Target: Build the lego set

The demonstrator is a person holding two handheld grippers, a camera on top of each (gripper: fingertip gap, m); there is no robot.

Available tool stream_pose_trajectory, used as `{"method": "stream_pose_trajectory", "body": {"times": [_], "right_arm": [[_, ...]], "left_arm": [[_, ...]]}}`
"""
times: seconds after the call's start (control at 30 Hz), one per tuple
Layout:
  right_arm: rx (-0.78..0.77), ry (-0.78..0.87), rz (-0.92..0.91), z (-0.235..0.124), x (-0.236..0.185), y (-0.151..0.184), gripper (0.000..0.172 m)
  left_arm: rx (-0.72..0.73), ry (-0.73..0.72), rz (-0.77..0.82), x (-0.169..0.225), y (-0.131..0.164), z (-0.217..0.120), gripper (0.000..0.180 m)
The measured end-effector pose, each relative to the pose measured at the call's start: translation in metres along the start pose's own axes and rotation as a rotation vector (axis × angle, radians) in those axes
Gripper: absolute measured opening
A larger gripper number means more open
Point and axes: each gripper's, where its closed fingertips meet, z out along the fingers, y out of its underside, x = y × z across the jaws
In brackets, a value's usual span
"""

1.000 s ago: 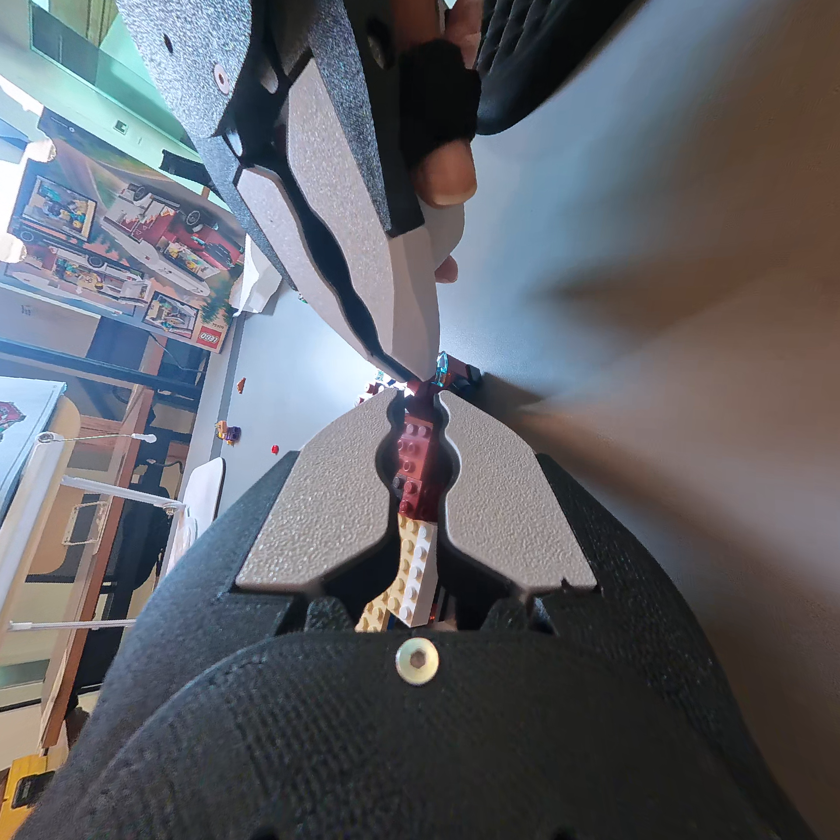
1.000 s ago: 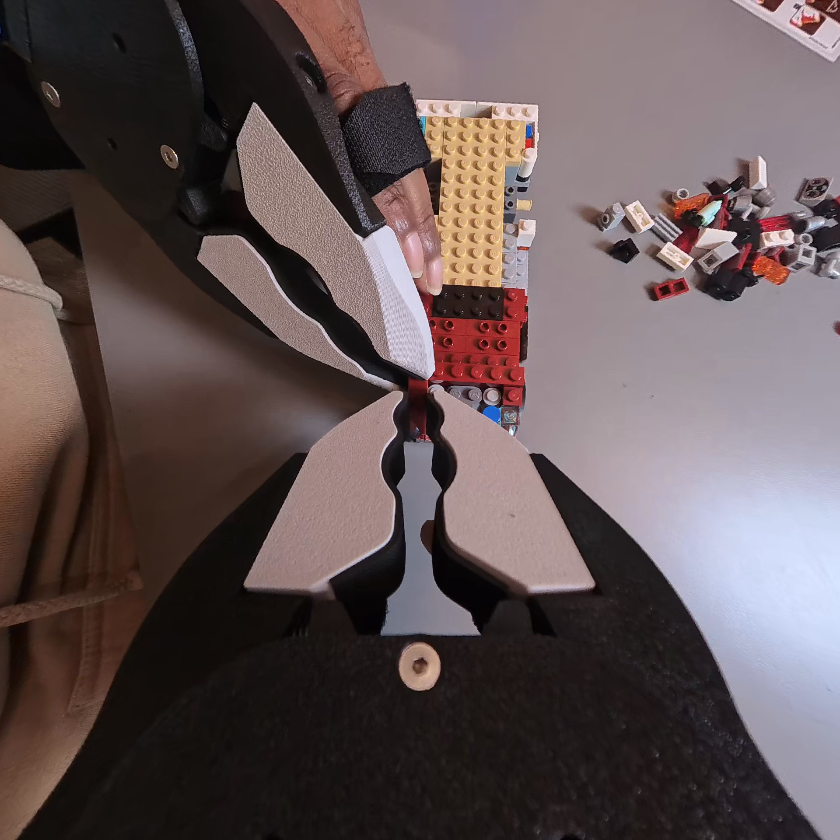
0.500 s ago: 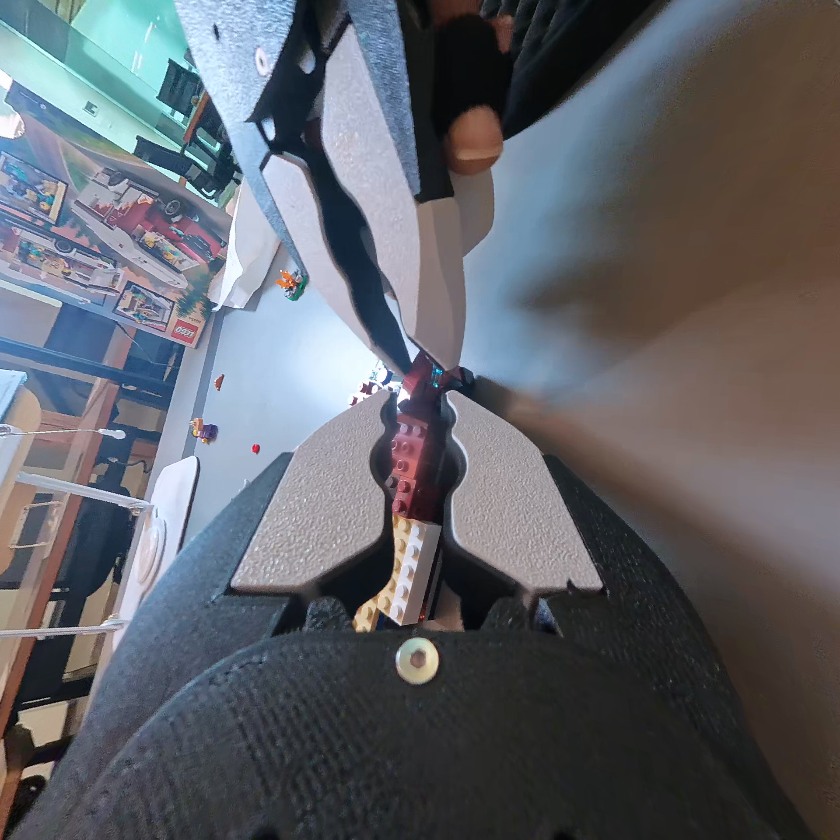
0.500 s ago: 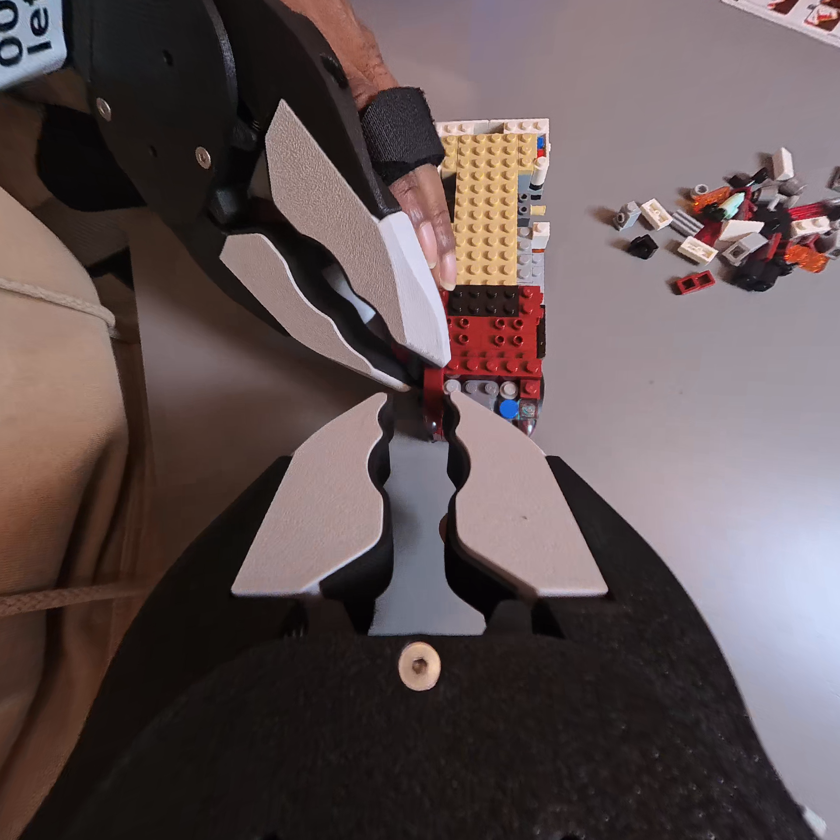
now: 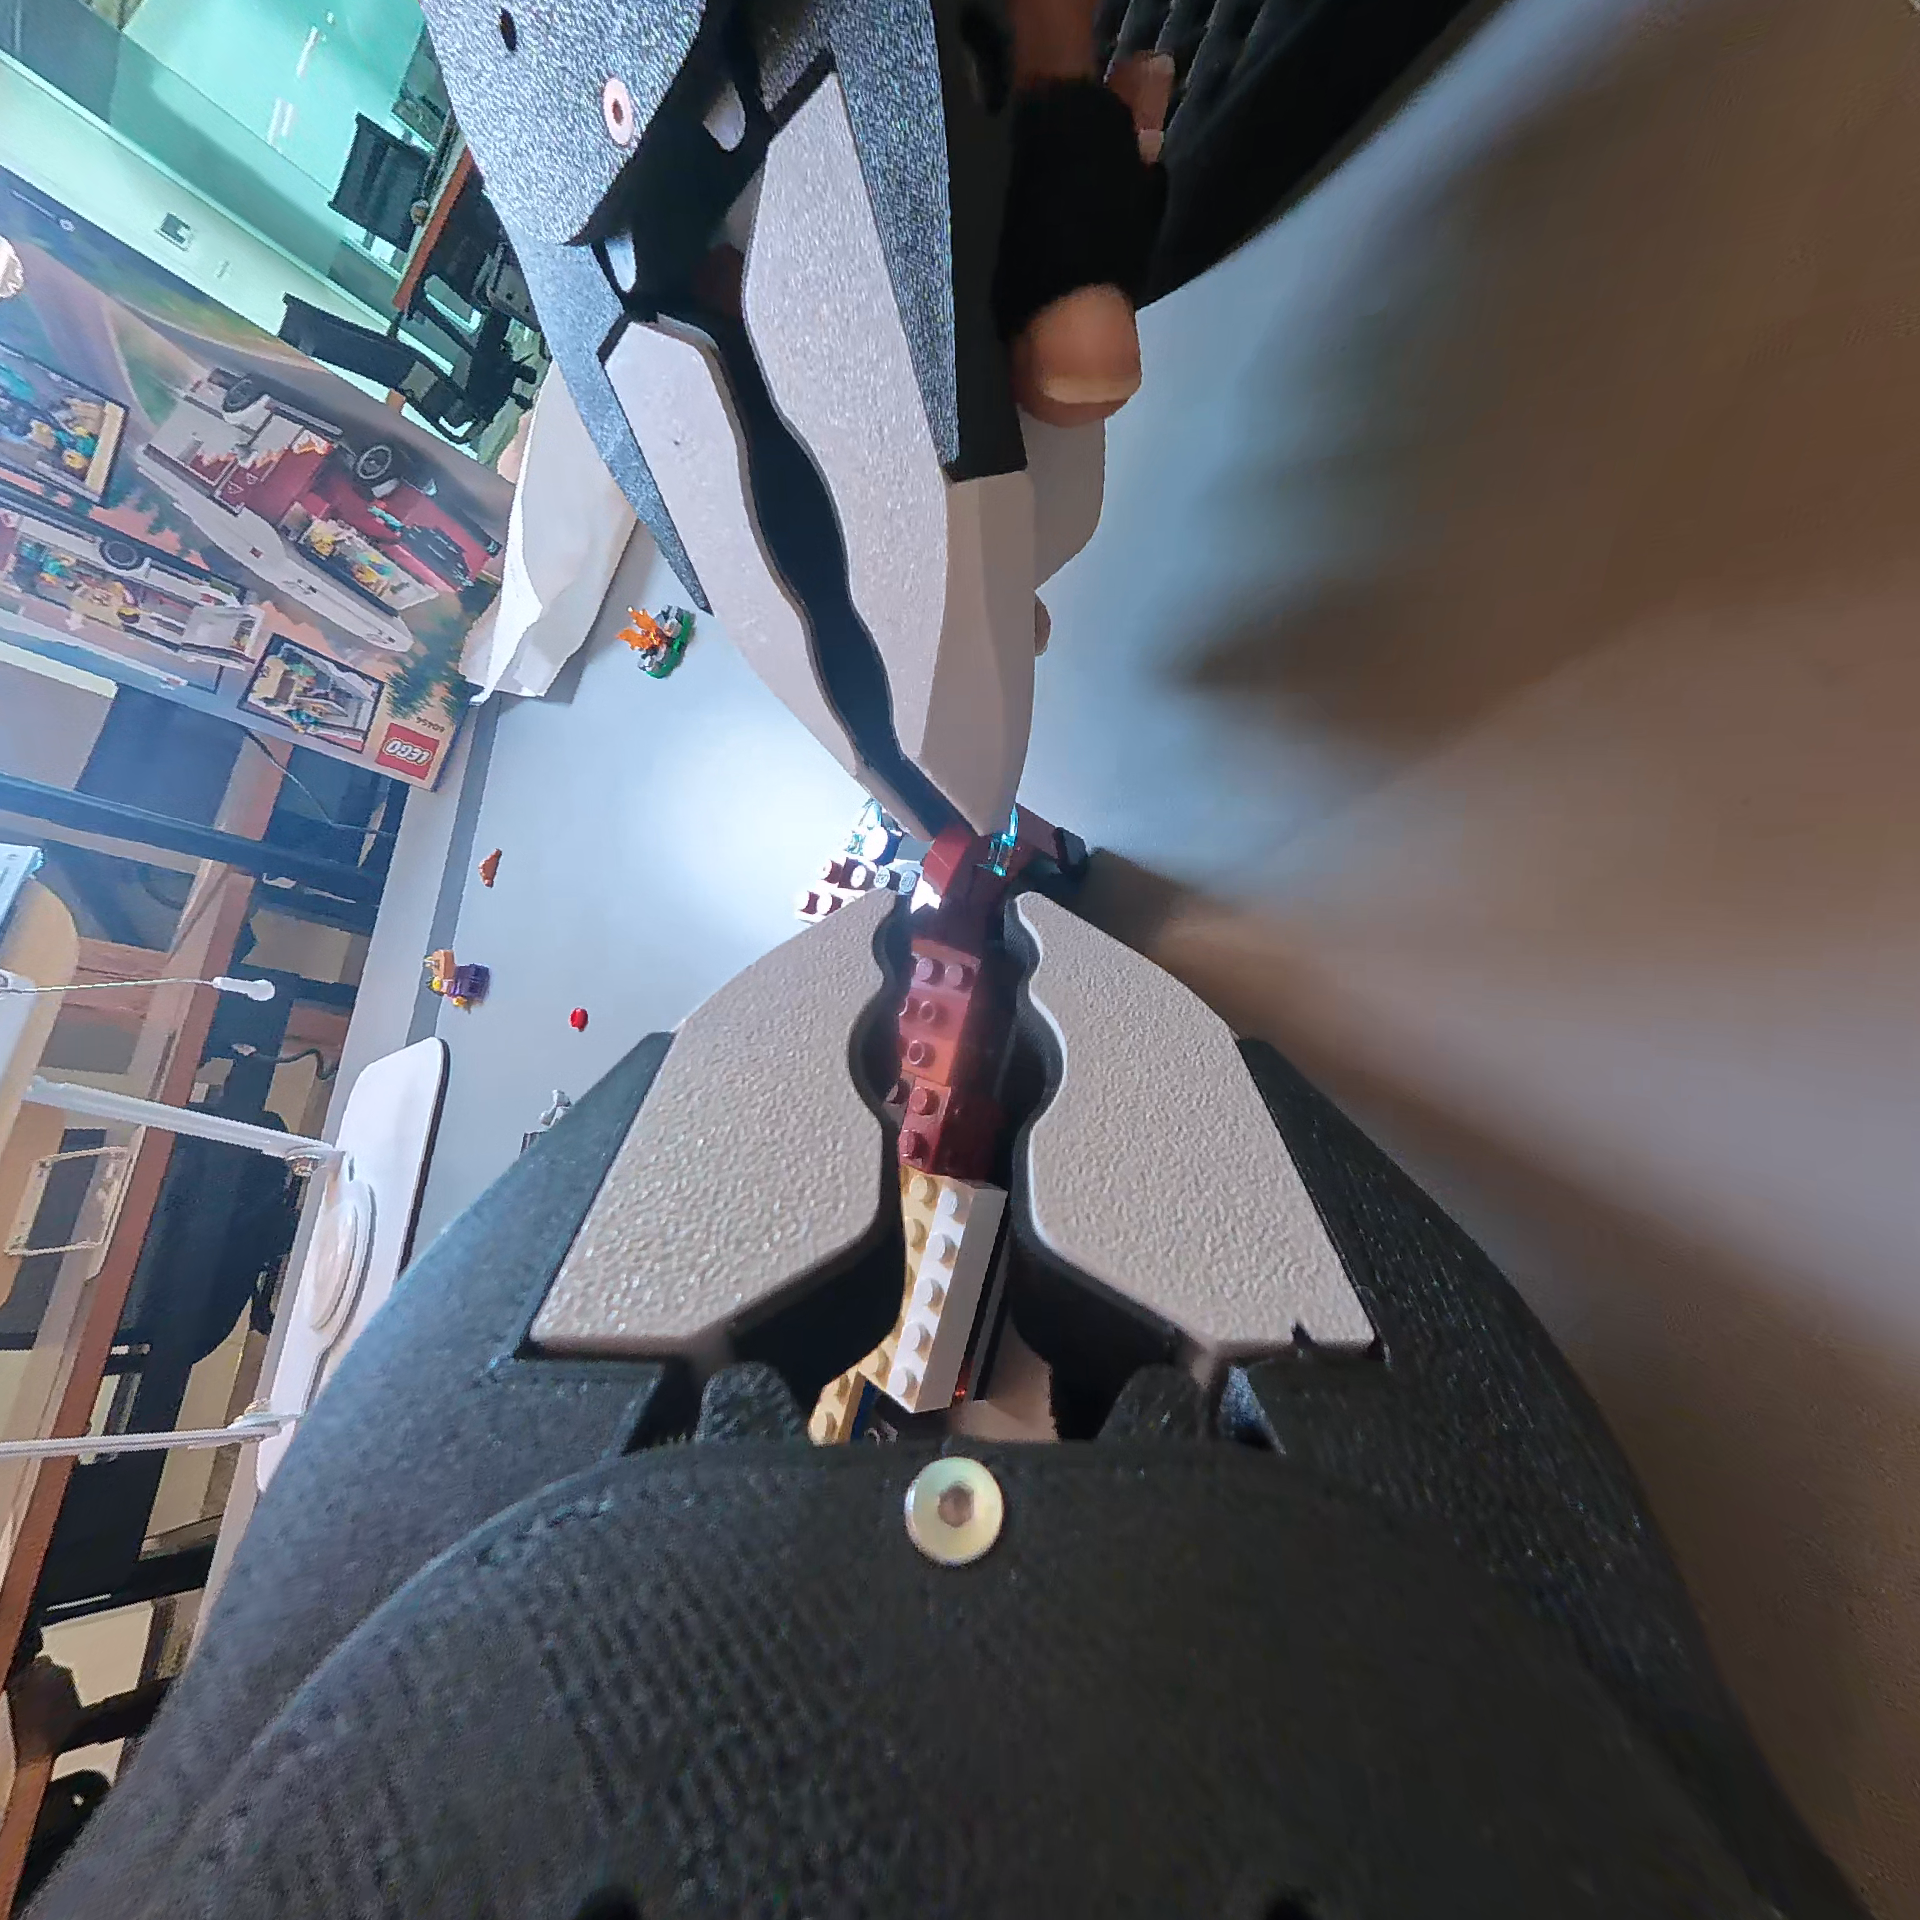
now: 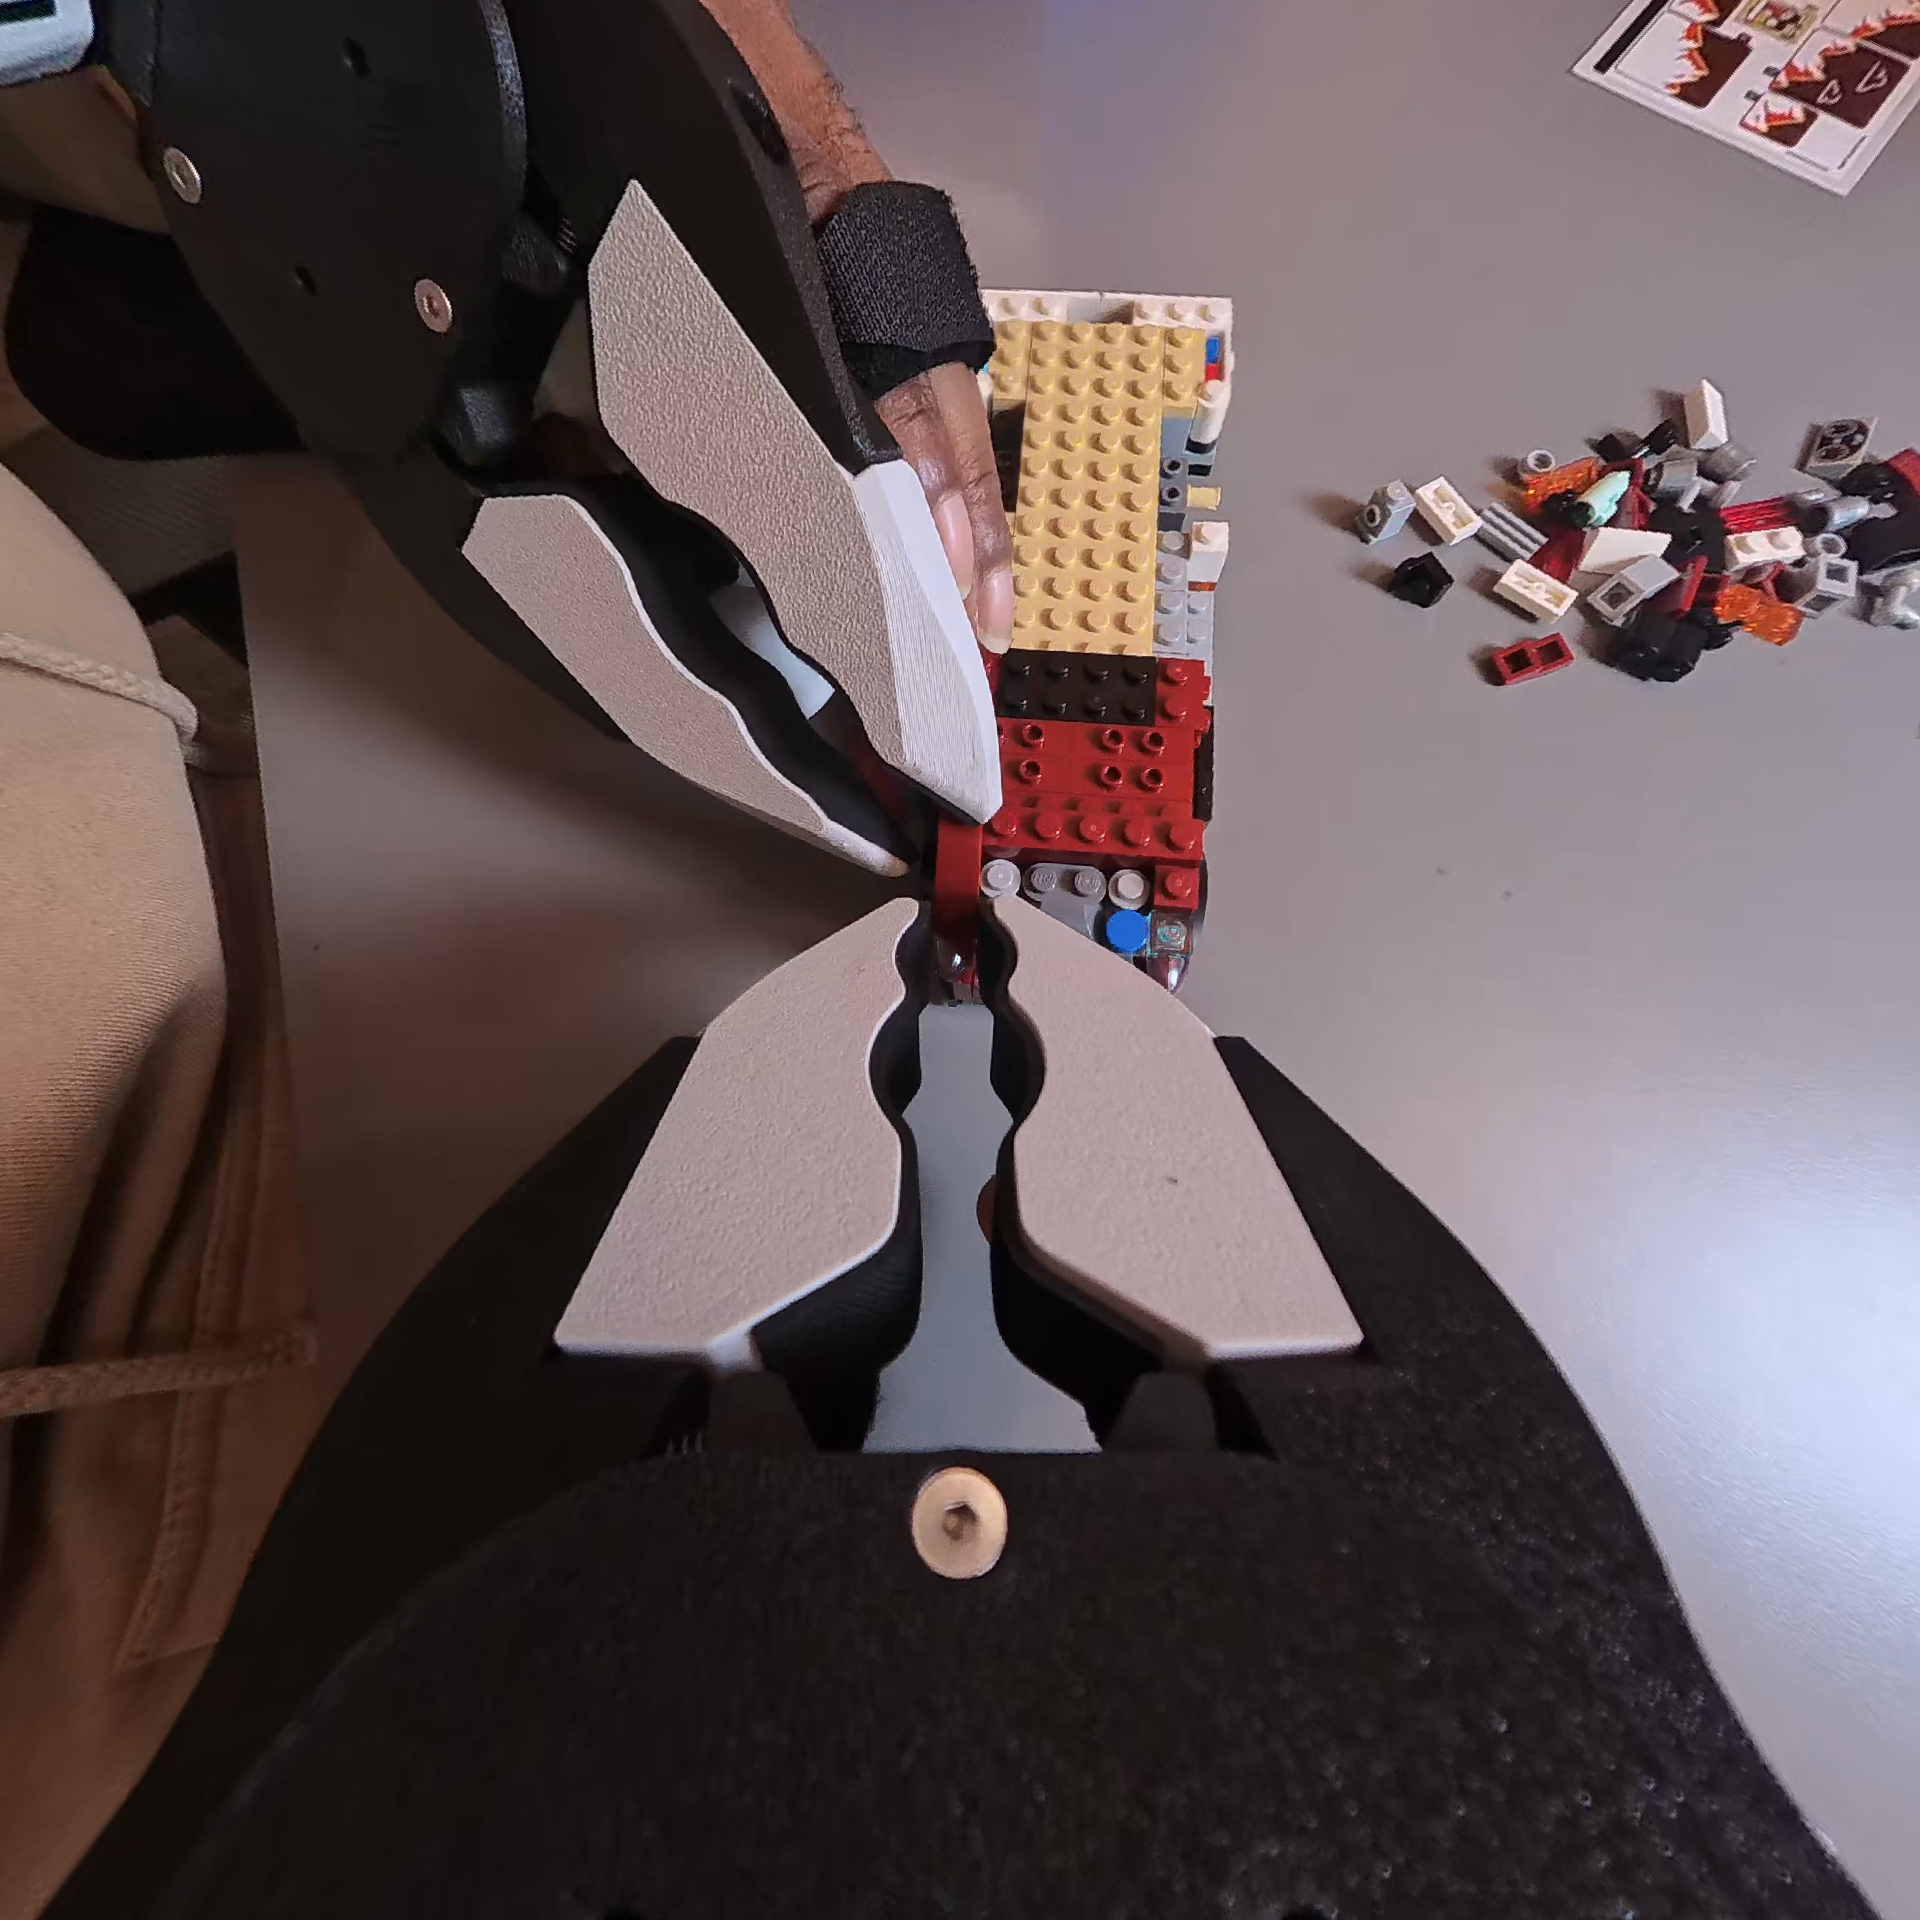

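Observation:
A brick model (image 6: 1091,520) with a tan deck, a black row and a dark red front lies on the grey table (image 6: 1455,1039). My left gripper (image 5: 956,914) is shut on the model's left side wall (image 5: 940,1039), with dark red and white bricks between its fingers; in the right wrist view it (image 6: 935,831) comes in from the upper left. My right gripper (image 6: 956,920) is shut on a narrow dark red piece (image 6: 958,873) at the model's near left corner. In the left wrist view it (image 5: 956,821) comes down from above onto that piece (image 5: 951,868).
A pile of loose small bricks (image 6: 1662,551) lies to the right of the model, with a printed sheet (image 6: 1766,83) at the far right. A toy box (image 5: 208,540), a white bag (image 5: 561,540) and scattered small pieces (image 5: 655,634) lie farther off. A person's beige clothing (image 6: 94,935) is at the left. The tips of both grippers are at nearly the same place.
My right gripper opened about half a second ago and has closed again on the dark red piece at the model's corner. My left gripper has kept its hold on the model's side.

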Motion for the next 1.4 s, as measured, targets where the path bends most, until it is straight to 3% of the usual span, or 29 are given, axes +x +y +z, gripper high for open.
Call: {"method": "stream_pose_trajectory", "body": {"times": [0.33,0.53,0.8,1.03,1.3,1.4], "right_arm": [[0.007,0.009,0.013,0.0,0.0,0.0,0.008],[0.018,0.015,0.015,-0.002,-0.001,-0.001,0.012],[0.123,0.039,0.054,-0.027,0.007,-0.008,0.019],[0.103,0.102,0.058,-0.04,0.02,0.006,0.024],[0.005,0.099,-0.064,-0.018,0.015,0.013,0.026],[-0.033,0.068,-0.058,-0.009,0.018,0.015,0.039]], "left_arm": [[0.001,0.0,-0.013,-0.002,0.0,0.001,0.014],[0.004,0.014,-0.039,0.001,-0.001,0.001,0.022],[0.108,-0.051,-0.297,-0.035,-0.006,-0.022,0.031],[0.043,-0.134,-0.448,-0.064,0.028,-0.049,0.038],[-0.147,-0.071,-0.472,-0.046,0.071,-0.061,0.047],[-0.219,-0.028,-0.464,-0.035,0.083,-0.059,0.057]]}}
